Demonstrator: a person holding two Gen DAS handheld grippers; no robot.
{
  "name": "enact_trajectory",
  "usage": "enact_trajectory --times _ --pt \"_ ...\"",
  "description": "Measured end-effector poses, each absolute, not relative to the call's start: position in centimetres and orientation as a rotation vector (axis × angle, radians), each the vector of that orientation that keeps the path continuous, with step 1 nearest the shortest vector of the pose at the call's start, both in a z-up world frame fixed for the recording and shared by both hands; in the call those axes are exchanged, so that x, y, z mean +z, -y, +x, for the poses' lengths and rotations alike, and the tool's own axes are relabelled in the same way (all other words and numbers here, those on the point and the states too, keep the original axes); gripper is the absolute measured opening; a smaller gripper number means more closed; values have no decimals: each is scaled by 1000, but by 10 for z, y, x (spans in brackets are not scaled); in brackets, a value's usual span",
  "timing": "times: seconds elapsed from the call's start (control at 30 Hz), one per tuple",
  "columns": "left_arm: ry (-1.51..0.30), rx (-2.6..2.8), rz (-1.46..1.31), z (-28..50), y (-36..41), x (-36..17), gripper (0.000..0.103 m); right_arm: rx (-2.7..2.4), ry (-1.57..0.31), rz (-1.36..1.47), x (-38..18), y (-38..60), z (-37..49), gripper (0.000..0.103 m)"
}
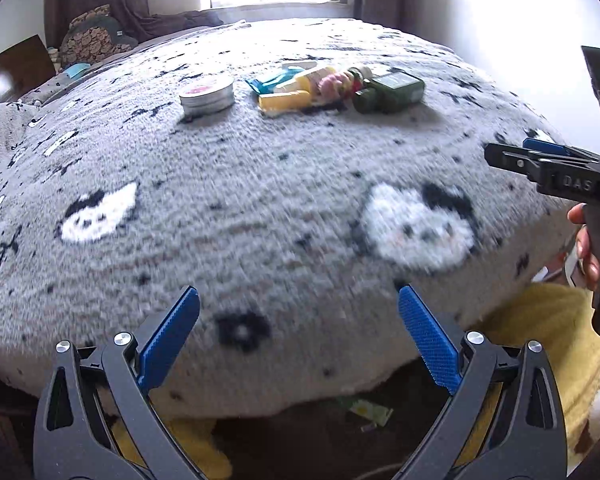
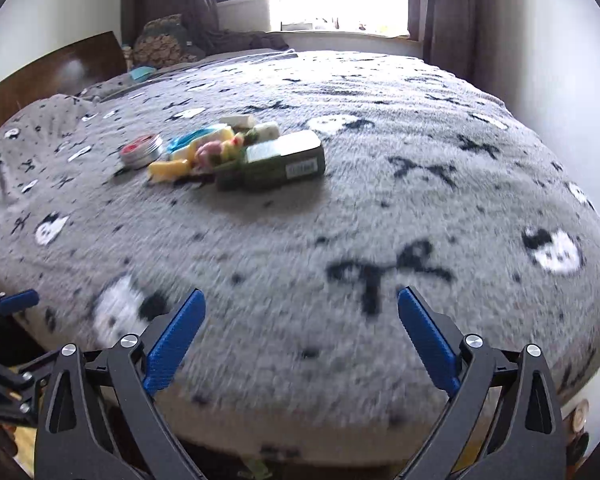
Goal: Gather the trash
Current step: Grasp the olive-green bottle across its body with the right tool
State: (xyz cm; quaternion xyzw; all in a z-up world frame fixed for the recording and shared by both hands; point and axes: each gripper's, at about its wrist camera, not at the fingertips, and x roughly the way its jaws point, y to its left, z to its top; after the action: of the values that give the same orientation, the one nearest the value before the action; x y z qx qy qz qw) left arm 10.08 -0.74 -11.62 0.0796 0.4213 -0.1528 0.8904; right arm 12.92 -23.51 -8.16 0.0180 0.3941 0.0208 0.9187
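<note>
A bed [image 1: 300, 208] under a grey fleece blanket [image 2: 380, 200] with white cat faces and black bows fills a curtained, window-lit room. The trash pile [image 1: 332, 88] lies mid-bed beside a round tin [image 1: 207, 95]. Both the left hand-held gripper [image 1: 299, 320] and right hand-held gripper [image 2: 301, 324] stand released, empty. Only the left view shows what may be a wrapper [image 1: 370, 412] on the floor.

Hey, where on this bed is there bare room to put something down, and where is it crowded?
Free: the wide grey blanket between the trash pile and the near bed edge, and the stretch right of the green box. Crowded: mid-bed, where the round tin, yellow wrappers and box cluster together.
</note>
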Motion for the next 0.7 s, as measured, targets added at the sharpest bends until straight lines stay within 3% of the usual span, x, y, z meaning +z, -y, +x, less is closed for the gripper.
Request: enact_trajectory --times 0.33,0.7 --pt "-891 -292 123 168 9 -117 94 5 -881 -9 -101 228 233 97" --pt "-893 -295 139 201 16 -120 94 79 -905 -48 -106 204 280 99"
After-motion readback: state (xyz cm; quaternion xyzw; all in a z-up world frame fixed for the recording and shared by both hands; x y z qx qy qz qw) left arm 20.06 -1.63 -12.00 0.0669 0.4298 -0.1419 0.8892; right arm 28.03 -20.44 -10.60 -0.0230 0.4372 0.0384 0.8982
